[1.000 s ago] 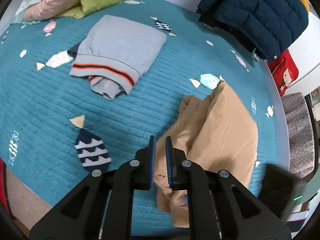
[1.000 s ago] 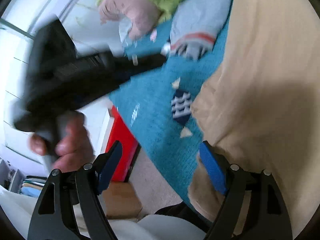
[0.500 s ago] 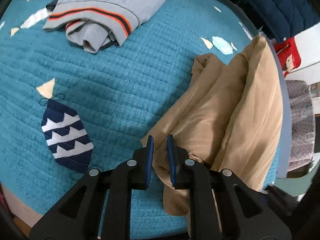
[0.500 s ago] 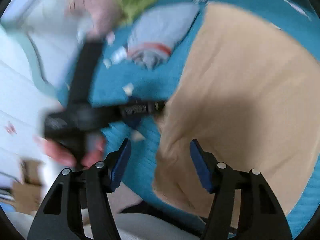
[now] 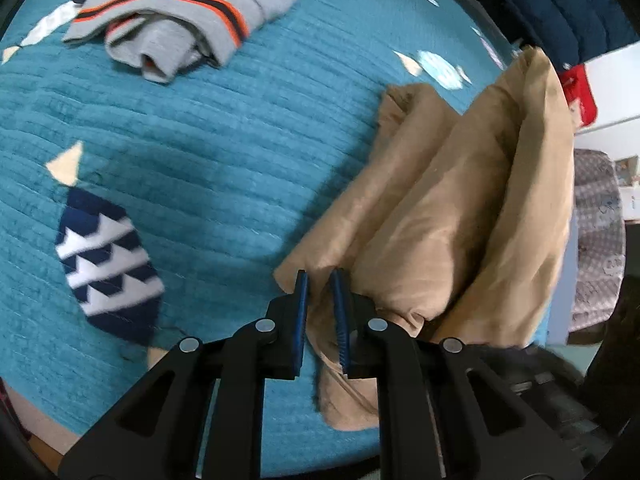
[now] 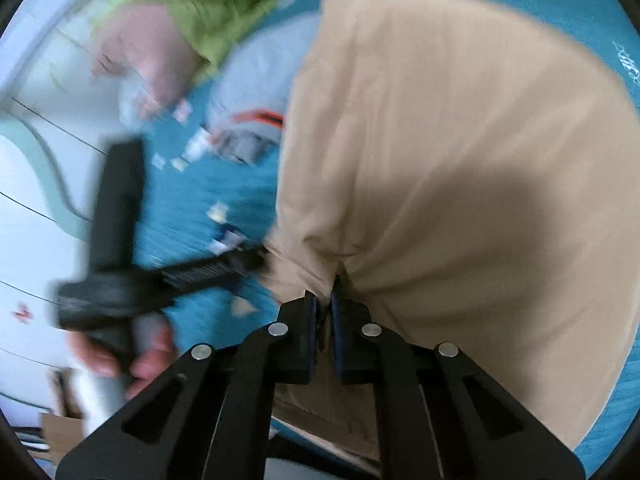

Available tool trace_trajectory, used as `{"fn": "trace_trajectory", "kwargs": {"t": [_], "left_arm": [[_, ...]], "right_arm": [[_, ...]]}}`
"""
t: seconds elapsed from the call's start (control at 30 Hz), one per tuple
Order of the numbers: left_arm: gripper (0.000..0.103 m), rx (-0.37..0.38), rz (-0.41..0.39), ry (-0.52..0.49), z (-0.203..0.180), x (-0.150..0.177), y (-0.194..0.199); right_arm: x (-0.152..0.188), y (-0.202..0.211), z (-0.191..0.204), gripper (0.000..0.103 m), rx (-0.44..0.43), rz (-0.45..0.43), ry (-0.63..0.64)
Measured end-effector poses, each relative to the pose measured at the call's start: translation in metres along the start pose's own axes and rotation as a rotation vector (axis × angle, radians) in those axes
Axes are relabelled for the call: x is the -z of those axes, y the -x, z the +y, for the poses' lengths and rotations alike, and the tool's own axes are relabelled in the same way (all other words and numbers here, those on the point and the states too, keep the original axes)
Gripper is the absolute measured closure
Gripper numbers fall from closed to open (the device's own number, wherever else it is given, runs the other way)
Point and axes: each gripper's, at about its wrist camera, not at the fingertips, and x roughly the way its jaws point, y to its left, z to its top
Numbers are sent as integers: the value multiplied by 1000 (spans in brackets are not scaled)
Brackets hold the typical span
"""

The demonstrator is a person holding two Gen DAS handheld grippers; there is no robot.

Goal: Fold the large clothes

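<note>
The left claw (image 5: 320, 280) is closed down to a narrow slot, with a corner of the tan garment (image 5: 452, 216) pinched between its blue pads (image 5: 301, 312). In the left wrist view that garment lies in long loose folds on the right side of the teal bedspread (image 5: 224, 160), running from the claw up toward the far edge of the bed. A short flap of it hangs below the pads, over the near edge of the bedspread. Well apart from it, at the upper left, sits a folded grey sweater (image 5: 192, 4) with orange and dark stripes. A navy fish patch with white zigzags (image 5: 108, 264) shows on the bedspread left of the claw. A dark blue quilted jacket (image 5: 560, 4) fills the upper right corner, with a red item (image 5: 582, 92) just below it.

In the right wrist view the right claw (image 6: 325, 292) is drawn almost together, and a bunched edge of the tan garment (image 6: 460, 152) is gripped between its pads, the cloth puckering where it enters them. From there the fabric fans out broadly across the right and centre of the view, covering most of the teal bedspread (image 6: 240, 192). To the left, blurred, the person's left hand (image 6: 136, 360) holds the black body of the other gripper. Behind it are the grey sweater (image 6: 256, 92), partly hidden by the tan cloth, and a heap of green (image 6: 200, 4) and pink (image 6: 140, 56) clothing near the far end of the bed.
</note>
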Motion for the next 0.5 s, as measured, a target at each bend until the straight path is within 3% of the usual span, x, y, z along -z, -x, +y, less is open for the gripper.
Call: {"fn": "trace_trajectory", "kwargs": {"t": [0.1,0.23,0.4,0.5], "left_arm": [[92,2,9,-78,-22,12,1],[93,50,44,-117,-52,26,-6],[94,73,90,-130,-68,41,-23],[94,114,109,-95,-60,46,-25]], "right_arm": [[-9,36,4,97,-83,-70,-10],[-18,63,11,97,-83,-116,35],[-22,56,24,97,-61,-88,76],[-30,24,30,97,-58,-46,80]]}}
